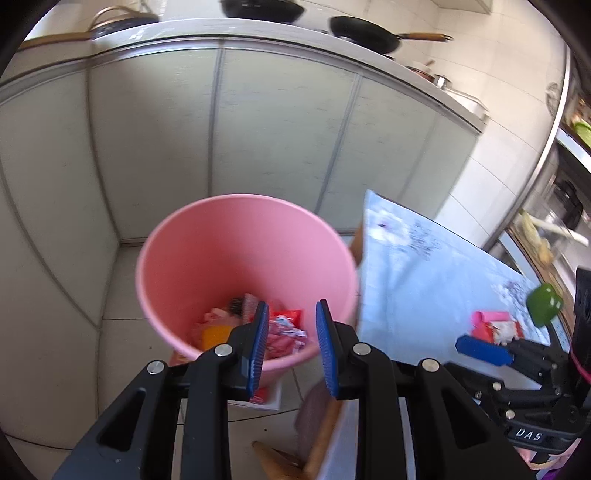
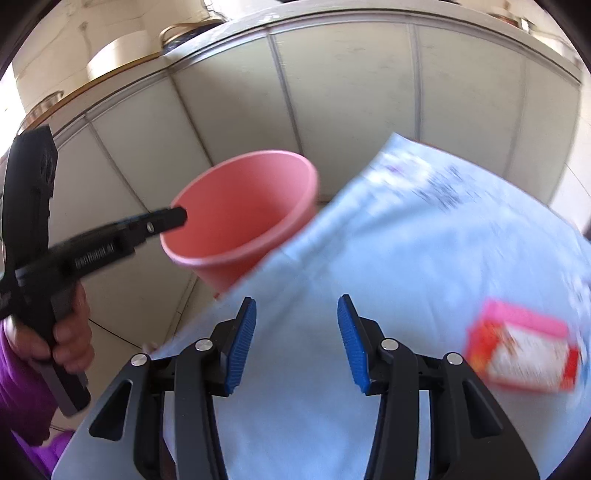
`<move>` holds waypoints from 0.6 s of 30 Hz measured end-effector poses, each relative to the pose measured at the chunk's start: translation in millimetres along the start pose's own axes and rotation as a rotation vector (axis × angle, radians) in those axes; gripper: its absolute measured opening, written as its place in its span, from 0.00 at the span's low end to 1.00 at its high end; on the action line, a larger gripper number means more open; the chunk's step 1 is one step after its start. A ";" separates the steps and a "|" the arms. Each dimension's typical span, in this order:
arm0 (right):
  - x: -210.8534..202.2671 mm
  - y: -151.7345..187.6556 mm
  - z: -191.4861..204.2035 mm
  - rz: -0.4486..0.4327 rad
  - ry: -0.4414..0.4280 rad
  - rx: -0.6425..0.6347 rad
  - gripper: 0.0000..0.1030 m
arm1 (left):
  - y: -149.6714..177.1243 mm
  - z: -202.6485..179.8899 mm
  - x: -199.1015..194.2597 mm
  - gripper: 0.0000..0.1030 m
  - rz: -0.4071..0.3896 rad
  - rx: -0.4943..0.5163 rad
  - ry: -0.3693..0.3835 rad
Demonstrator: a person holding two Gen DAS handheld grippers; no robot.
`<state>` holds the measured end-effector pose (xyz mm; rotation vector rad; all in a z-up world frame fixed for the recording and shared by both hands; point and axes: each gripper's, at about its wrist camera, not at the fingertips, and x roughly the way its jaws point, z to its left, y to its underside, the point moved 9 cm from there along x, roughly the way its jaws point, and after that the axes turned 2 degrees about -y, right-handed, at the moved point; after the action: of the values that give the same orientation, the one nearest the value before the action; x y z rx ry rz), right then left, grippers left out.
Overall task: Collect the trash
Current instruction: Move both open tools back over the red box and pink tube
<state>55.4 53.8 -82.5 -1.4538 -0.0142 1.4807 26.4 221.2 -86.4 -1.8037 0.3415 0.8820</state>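
Observation:
A pink bin [image 1: 207, 258] stands on the floor beside the table, with red and orange wrappers [image 1: 284, 332] lying in its bottom. My left gripper [image 1: 290, 310] hangs over the bin's mouth, open, with nothing between its blue pads. My right gripper [image 2: 295, 306] is open over the pale blue tablecloth [image 2: 388, 258], also with nothing between its pads. A red, white and pink packet [image 2: 521, 350] lies on the cloth to its right, blurred. In the left wrist view that packet [image 1: 496, 326] sits just beyond the right gripper's blue fingertip [image 1: 484, 349], next to a green object [image 1: 545, 304].
Pale cabinet doors [image 1: 277, 122] run behind the bin under a counter with black pans [image 1: 365, 31]. A hand [image 2: 70, 332] in a purple sleeve holds the left gripper. A flat white item [image 1: 266, 400] lies on the tiled floor by the bin's base.

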 end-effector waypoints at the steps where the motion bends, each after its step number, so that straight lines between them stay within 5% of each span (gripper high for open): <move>1: -4.3 6.8 -6.8 0.002 0.002 0.014 0.45 | 0.4 -7.9 0.5 0.24 0.003 0.011 0.009; 7: -28.8 48.2 -58.3 -0.001 0.065 0.160 0.45 | 3.6 -67.1 4.0 0.24 0.019 0.116 0.072; 13: -67.6 70.2 -113.3 -0.061 0.219 0.268 0.45 | 22.4 -142.1 21.5 0.24 0.093 0.225 0.160; 18: -91.7 87.5 -151.9 -0.108 0.345 0.315 0.45 | 35.0 -185.5 42.8 0.24 0.107 0.334 0.126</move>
<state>92.5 -138.5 -110.6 -1.4050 0.3325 1.0736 110.1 48.0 -107.7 -1.5435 0.6331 0.7371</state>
